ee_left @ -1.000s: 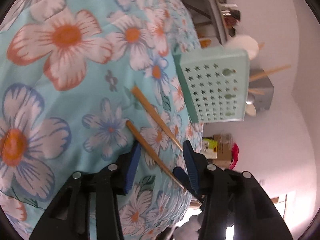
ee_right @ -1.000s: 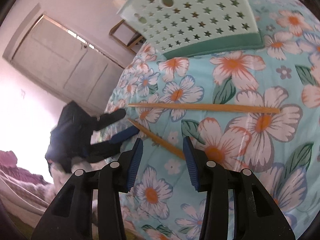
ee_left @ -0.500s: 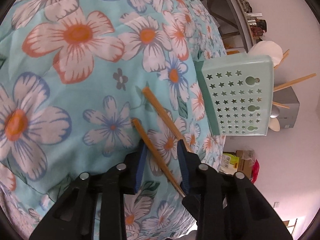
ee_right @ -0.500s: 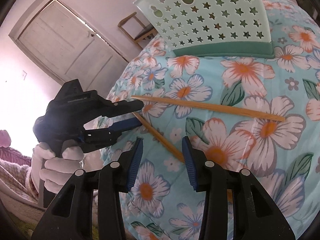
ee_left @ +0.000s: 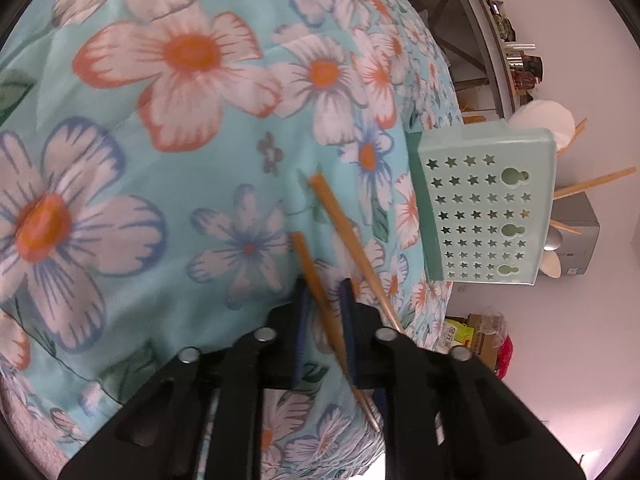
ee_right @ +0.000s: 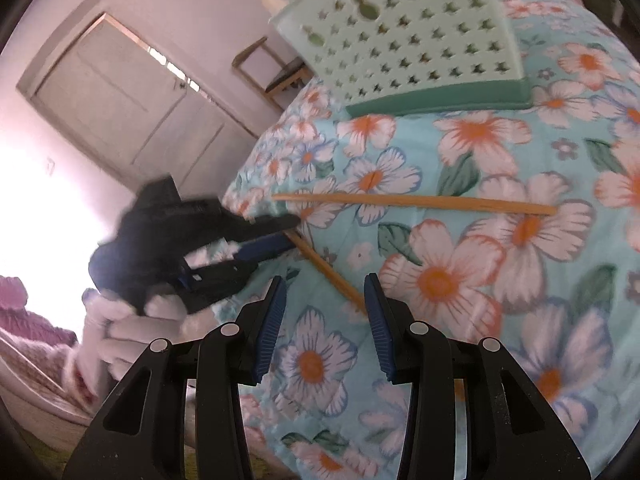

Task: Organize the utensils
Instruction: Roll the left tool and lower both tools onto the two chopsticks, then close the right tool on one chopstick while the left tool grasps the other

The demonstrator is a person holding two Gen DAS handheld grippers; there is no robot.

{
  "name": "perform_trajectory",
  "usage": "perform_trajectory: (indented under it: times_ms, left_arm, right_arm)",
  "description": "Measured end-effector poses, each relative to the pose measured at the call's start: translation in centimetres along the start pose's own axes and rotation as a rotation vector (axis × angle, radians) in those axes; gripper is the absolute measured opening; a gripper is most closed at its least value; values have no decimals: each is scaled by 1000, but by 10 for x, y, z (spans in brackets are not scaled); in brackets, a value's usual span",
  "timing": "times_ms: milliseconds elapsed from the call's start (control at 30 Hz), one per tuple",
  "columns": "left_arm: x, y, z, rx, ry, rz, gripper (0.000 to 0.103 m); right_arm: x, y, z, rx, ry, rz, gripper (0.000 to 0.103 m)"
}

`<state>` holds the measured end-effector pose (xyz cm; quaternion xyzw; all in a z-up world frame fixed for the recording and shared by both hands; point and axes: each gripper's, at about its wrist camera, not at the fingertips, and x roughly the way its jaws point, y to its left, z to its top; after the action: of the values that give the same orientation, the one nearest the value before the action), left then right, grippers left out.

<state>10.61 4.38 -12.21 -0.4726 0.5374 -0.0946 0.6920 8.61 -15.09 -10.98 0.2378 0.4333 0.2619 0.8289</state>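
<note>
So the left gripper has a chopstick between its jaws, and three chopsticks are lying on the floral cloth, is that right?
Not three. The left wrist view shows two chopsticks on the cloth: one between the closing left gripper jaws, the other beside it.

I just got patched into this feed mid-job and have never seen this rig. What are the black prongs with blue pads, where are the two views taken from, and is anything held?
No robot: a person carries a hand-held gripper in each hand, with a fisheye camera looking along its two fingers. The left hand-held gripper is closing its jaws around one wooden chopstick on the floral cloth. The second chopstick lies beside it, outside the jaws. The right hand-held gripper is open, holding nothing. The right view also shows the left tool from the side. Behind stands a green utensil holder with star holes, with chopsticks already in it.
</note>
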Motion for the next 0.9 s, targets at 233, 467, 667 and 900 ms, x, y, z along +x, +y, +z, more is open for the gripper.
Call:
perform_trajectory:
  times_ms: [233,467,667,900]
  left_arm:
    - [-6,7,2,50,18,-39,10]
    - [-13,11,0,146,25,-78,11]
    - [-16,14,-2,223,18,-110,11]
    - [-18,17,0,255,23,-142,12]
  right_arm:
    - [-41,-38,5,271,-101,1,43]
    - [-37,-81,10,581,-99,-7,44]
    - [-20,-90,26,701,-112,-62,44]
    - [-14,-96,36,840,-172,-84,44]
